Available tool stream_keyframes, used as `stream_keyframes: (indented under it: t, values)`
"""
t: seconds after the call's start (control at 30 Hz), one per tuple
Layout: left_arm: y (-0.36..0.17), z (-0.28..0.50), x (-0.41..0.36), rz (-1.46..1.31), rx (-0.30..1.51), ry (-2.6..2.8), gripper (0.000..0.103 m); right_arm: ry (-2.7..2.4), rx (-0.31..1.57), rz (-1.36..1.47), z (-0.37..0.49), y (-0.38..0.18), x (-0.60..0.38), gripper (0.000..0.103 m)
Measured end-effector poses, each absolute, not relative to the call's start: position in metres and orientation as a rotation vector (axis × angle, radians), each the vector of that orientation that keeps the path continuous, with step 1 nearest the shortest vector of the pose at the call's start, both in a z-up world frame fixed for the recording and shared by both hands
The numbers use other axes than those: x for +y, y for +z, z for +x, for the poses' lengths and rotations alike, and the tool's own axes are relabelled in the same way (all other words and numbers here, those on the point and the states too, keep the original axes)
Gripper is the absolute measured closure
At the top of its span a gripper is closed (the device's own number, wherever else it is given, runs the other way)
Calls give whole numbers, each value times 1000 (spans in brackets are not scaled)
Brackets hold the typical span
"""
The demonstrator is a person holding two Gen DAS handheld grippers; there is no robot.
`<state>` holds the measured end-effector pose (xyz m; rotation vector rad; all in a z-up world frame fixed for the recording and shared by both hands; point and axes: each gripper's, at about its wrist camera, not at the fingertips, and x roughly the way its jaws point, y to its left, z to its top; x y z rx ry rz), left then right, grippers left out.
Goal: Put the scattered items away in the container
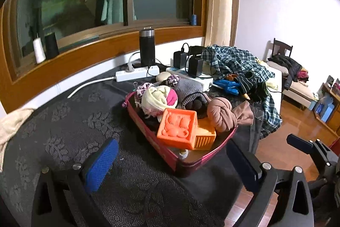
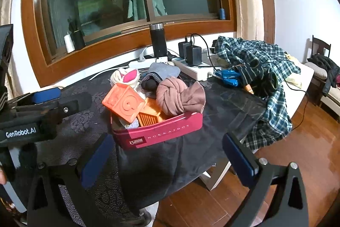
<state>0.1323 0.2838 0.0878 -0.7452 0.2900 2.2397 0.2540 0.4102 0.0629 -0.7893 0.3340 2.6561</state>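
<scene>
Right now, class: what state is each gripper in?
Left gripper: open, holding nothing.
Right gripper: open, holding nothing.

The red tin (image 2: 157, 131) sits on the dark-clothed desk (image 1: 63, 120), heaped past its rim. An orange block (image 1: 177, 128) tilts at the near end, leaning on an orange basket (image 1: 205, 135). A knotted brown cloth (image 2: 179, 96) bulges over the side; behind it lie a cream-and-pink bundle (image 1: 158, 99) and a grey knit hat (image 2: 163, 70).
</scene>
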Motion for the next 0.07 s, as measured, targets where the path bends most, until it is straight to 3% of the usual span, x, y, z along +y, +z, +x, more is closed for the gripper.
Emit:
stream_keyframes:
  t: [0.07]
  values:
    - [88, 132, 286, -734, 304, 2248, 0, 2647, 342, -791, 253, 61, 412, 0]
